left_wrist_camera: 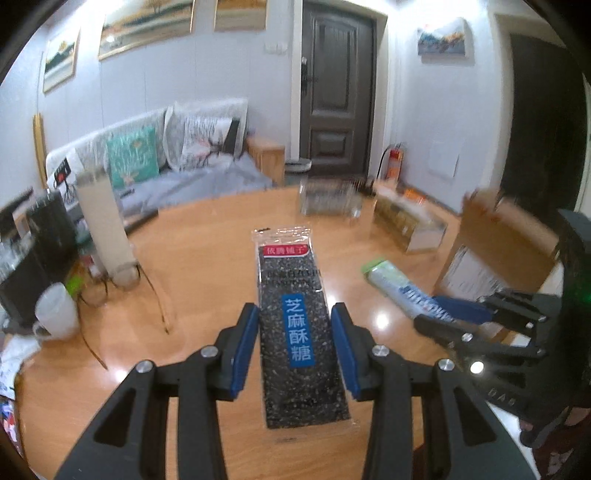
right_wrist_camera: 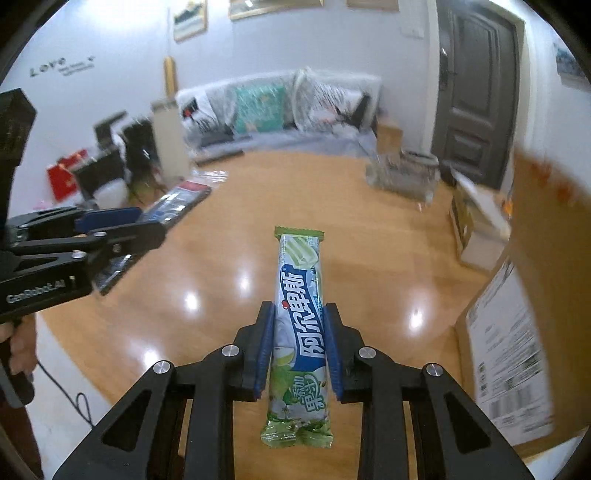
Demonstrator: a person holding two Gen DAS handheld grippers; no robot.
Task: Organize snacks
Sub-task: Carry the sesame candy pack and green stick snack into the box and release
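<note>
Round wooden table [left_wrist_camera: 207, 236], glossy, with ceiling lights reflected in its surface. At twelve o'clock stands a dark panelled door [left_wrist_camera: 334, 92]; beside it at one o'clock, a red fire extinguisher [left_wrist_camera: 394, 162] on the floor. At ten o'clock, a sofa [left_wrist_camera: 192, 177] under a grey cover carries a teal cushion [left_wrist_camera: 133, 155] and pale patterned ones. Framed landscape pictures [left_wrist_camera: 146, 26] hang on the wall above (another at one o'clock). A white mug [left_wrist_camera: 55, 312] sits at nine o'clock near the table's edge. At three o'clock, an open cardboard box [left_wrist_camera: 506, 236], blurred; its printed label is illegible.
</note>
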